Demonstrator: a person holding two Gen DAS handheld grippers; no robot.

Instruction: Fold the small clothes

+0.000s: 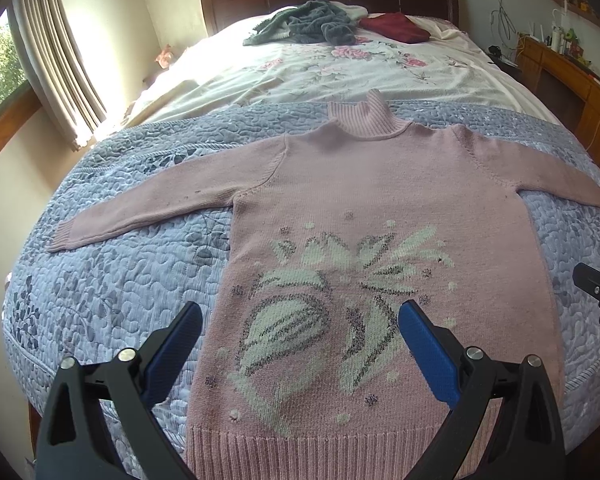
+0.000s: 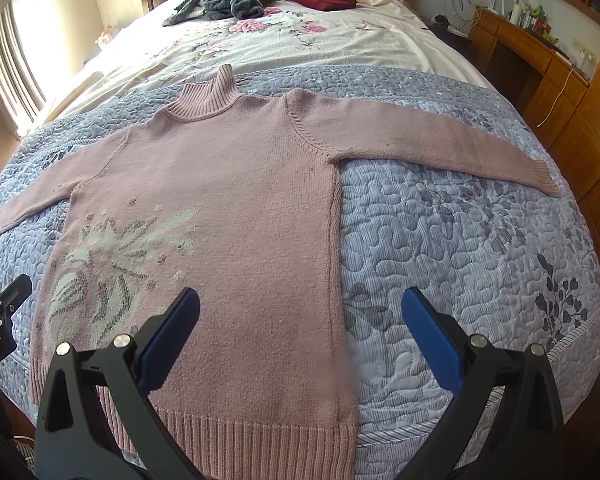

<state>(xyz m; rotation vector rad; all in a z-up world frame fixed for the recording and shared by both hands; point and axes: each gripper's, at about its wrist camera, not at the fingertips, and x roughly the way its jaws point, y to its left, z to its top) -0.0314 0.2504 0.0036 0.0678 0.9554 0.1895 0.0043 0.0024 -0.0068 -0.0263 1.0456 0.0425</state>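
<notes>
The pink knitted turtleneck sweater (image 1: 380, 184) lay flat, sleeves outspread, on the blue quilted bed (image 2: 460, 232), no fold begun. My left claw (image 1: 300, 332) and right claw (image 2: 300, 320) hovered wide, empty.

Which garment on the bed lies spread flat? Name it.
The pink sweater, sleeves out on the blue quilt. The grey garment is bunched and the dark red one folded.

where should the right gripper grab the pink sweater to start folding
Probably the ribbed cuff of the right sleeve, coming from the right side of the bed. The pink sweater lies flat and face up on the blue quilt, sleeves spread straight out, so that cuff is a free edge to pinch and swing across the body. The right gripper is open, holding nothing.
</notes>
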